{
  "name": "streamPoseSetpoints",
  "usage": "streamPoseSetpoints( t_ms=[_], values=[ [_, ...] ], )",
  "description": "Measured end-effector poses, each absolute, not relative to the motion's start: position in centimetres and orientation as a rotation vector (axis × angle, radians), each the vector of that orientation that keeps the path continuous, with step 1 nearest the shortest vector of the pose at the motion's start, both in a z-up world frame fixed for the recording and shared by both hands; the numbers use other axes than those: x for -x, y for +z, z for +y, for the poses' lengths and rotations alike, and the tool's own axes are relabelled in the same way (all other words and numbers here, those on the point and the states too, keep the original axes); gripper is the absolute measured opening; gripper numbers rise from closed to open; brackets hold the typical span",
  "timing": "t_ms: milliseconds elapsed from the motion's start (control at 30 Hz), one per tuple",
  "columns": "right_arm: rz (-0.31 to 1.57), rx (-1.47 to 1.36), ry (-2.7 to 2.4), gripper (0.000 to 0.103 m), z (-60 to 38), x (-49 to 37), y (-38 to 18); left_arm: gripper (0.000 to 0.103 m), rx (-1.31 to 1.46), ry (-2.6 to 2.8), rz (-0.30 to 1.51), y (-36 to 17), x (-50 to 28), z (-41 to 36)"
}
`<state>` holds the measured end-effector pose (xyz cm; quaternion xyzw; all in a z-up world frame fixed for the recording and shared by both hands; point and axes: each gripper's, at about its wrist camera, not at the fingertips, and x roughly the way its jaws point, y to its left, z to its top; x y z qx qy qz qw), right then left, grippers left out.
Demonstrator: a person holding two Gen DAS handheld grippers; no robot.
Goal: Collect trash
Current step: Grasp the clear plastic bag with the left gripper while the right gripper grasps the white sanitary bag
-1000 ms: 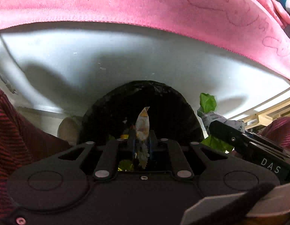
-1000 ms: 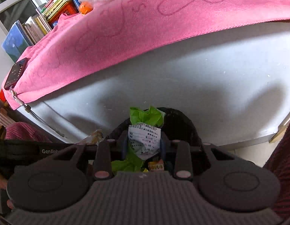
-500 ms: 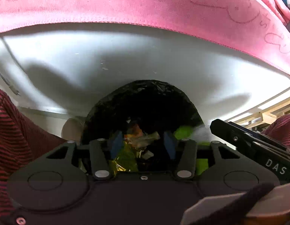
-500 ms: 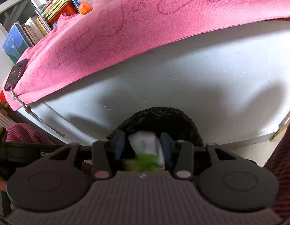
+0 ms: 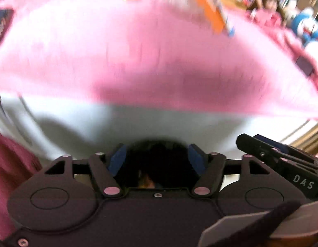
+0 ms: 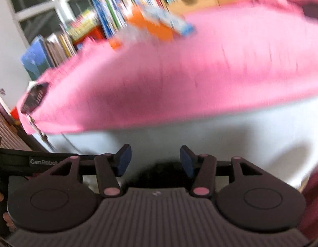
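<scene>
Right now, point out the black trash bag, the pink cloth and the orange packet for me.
black trash bag (image 5: pixel 159 160): left wrist view, dark bag opening between the open fingers.
pink cloth (image 6: pixel 179 82): right wrist view, middle of the blurred cloth over the table.
orange packet (image 5: pixel 208 14): left wrist view, its orange face, blurred.

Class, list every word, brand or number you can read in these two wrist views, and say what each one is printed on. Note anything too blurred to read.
"DAS": white letters on the black right gripper body, seen in the left wrist view.
"GenRobot": grey label on the black left gripper body, seen in the right wrist view; its end is cut off.
Book spines, orange package and dark device: print too blurred to read.
</scene>
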<state>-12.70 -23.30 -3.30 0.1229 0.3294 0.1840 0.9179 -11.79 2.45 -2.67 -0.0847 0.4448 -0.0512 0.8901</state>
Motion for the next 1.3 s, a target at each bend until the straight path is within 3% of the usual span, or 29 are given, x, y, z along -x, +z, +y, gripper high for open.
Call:
streamPoseSetpoints(
  t_ms=[333,567,700,1133,1167,1200,1233,1267,1300],
  values=[
    [0.396,-0.090,0.318,0.075,-23.9,6.8,2.8,0.074,0.242,-0.123,0.701,3.5,7.2,3.9],
    [0.331,-0.038,0.364,0.083,-24.6,0.0,4.2,0.075,0.418,-0.117,0.634,3.2,-0.8,5.4],
    [0.403,-0.007,0.438,0.089,-24.9,-4.3,4.6,0.075,0.568,-0.107,0.693,1.7,-6.1,6.6],
    [0.589,-0.062,0.457,0.090,-23.7,-12.3,1.4,0.075,0.737,-0.119,0.663,-0.7,-14.1,6.3],
    [0.598,-0.062,0.464,0.089,-23.5,-12.4,1.2,0.070,0.742,-0.120,0.666,-0.7,-14.3,6.2],
    [0.608,-0.058,0.466,0.080,-23.2,-12.4,0.9,0.065,0.742,-0.123,0.669,-0.8,-14.5,6.1],
    [0.614,-0.048,0.457,0.072,-22.8,-12.3,0.7,0.049,0.737,-0.125,0.682,-0.8,-14.6,5.9],
    [0.602,-0.035,0.446,0.071,-22.6,-11.9,0.5,0.032,0.729,-0.132,0.698,-0.9,-14.9,5.8],
    [0.594,-0.026,0.444,0.066,-22.5,-11.7,0.6,0.024,0.723,-0.142,0.704,-0.9,-15.0,5.7]
  ],
)
